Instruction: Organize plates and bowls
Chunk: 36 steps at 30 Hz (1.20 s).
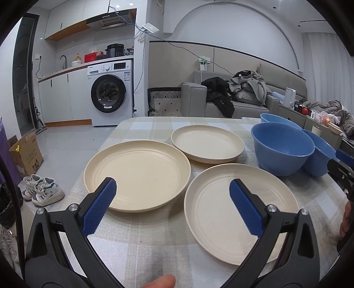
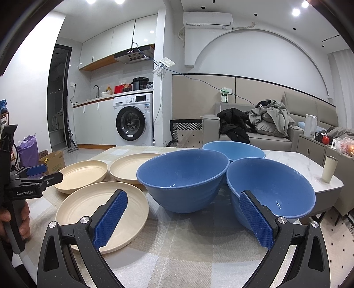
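White lettering reading "GenRobot.AI" runs along the black body of the left gripper (image 2: pixel 36 175), seen from the right wrist camera. A cardboard box (image 1: pixel 25 156) on the floor carries green printed characters and a cartoon cat face, too small to read. Labels on the washing machine (image 2: pixel 133 118) and the wall air conditioner (image 2: pixel 208 20) are illegible.

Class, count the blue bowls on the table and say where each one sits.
3. The front bowl is beside the plates, the right bowl is nearest the right gripper, and the back bowl is behind both.
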Motion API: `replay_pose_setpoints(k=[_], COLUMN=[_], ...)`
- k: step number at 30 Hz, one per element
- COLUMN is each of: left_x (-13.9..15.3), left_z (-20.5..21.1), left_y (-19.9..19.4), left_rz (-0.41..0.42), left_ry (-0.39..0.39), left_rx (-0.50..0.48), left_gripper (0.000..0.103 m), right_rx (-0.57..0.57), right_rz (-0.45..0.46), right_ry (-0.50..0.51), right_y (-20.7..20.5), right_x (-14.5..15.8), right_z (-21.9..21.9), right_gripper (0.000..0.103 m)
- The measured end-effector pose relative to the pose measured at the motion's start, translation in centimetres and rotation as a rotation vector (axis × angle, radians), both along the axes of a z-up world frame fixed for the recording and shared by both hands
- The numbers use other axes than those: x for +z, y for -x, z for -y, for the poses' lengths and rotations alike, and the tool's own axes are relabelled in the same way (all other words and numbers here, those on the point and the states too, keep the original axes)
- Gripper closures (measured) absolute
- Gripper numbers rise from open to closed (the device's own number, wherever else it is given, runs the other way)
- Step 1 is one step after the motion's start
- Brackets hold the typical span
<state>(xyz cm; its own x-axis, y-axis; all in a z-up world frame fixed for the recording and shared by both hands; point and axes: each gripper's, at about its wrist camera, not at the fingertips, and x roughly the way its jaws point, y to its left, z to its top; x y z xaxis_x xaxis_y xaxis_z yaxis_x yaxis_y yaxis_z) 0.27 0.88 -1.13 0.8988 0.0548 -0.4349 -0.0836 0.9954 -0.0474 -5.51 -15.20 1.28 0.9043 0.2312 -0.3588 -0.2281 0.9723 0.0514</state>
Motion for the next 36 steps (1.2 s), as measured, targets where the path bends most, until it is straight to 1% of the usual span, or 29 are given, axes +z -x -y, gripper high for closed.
replay_pose_setpoints(k=[3, 7, 10, 15, 17, 21, 25, 29, 36], left_x=[0.1, 0.6, 1.5, 3.1, 4.0, 5.8, 7.8, 9.6, 11.2], left_z=[-0.3, -0.6, -1.0, -1.9, -2.2, -3.2, -4.6, -5.9, -7.9], left_y=[0.1, 0.1, 0.4, 1.2, 1.4, 2.1, 2.6, 2.7, 1.5], left_rz=[0.005, -0.015, -0.017, -0.048, -0.063, -0.067, -0.090, -0.094, -0.110], left_ry=[0.010, 0.020, 0.042, 0.054, 0.055, 0.044, 0.046, 0.079, 0.074], left_rx=[-0.003, -0.013, -0.020, -0.014, -0.010, 0.003, 0.034, 0.033, 0.054], left_gripper=[0.001, 0.001, 0.001, 0.001, 0.001, 0.001, 0.001, 0.001, 0.001], right_rx=[-0.003, -0.018, -0.003, 0.033, 0.046, 0.079, 0.094, 0.100, 0.109], right_rz=[-0.022, -0.045, -0.059, -0.066, -0.069, -0.087, -0.116, -0.152, -0.195], right_ry=[0.001, 0.006, -0.015, -0.048, -0.058, -0.076, -0.069, -0.050, -0.040], right_y=[-0.8, -1.5, -1.6, -1.6, -1.6, -2.0, -2.8, -3.9, -5.8], right_x=[-0.6, -0.4, 0.4, 2.1, 3.0, 4.4, 5.4, 5.9, 6.0], right_z=[-0.1, -0.2, -0.5, -1.2, -1.8, -3.2, -4.9, -6.5, -9.7], right_gripper=[0.000, 0.000, 0.000, 0.000, 0.000, 0.000, 0.000, 0.000, 0.000])
